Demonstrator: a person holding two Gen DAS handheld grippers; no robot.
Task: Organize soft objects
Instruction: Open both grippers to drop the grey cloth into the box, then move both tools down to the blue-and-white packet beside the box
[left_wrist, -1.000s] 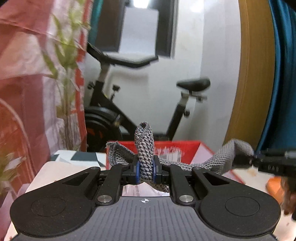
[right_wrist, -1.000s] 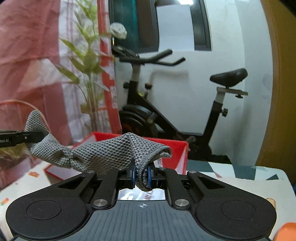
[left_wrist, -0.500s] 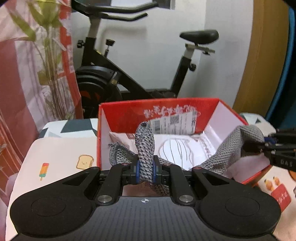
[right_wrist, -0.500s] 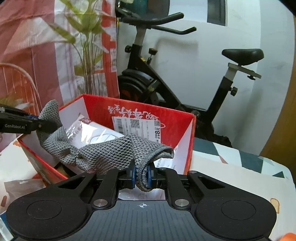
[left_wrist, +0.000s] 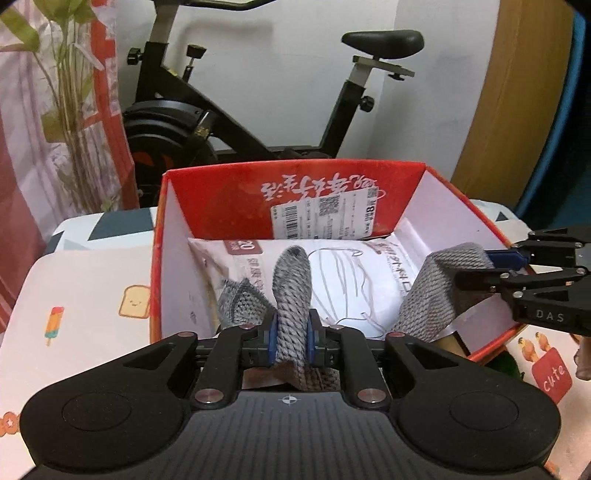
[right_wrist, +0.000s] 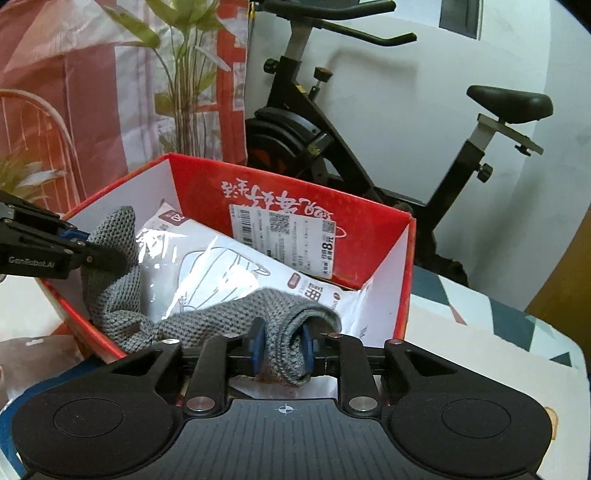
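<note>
Grey knitted cloth sags inside the red box, draped over a white plastic packet on the box's floor. Its 2 ends rise into the 2 grippers. The left gripper, at the box's near edge, has a bunched end standing between its blue pads, jaws opening, pads still touching the knit. The right gripper, by the box's right side, is opening too, a rolled end between its fingers.

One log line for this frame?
cloth: over red box | left gripper: opening, cloth between | right gripper: opening, cloth between
</note>
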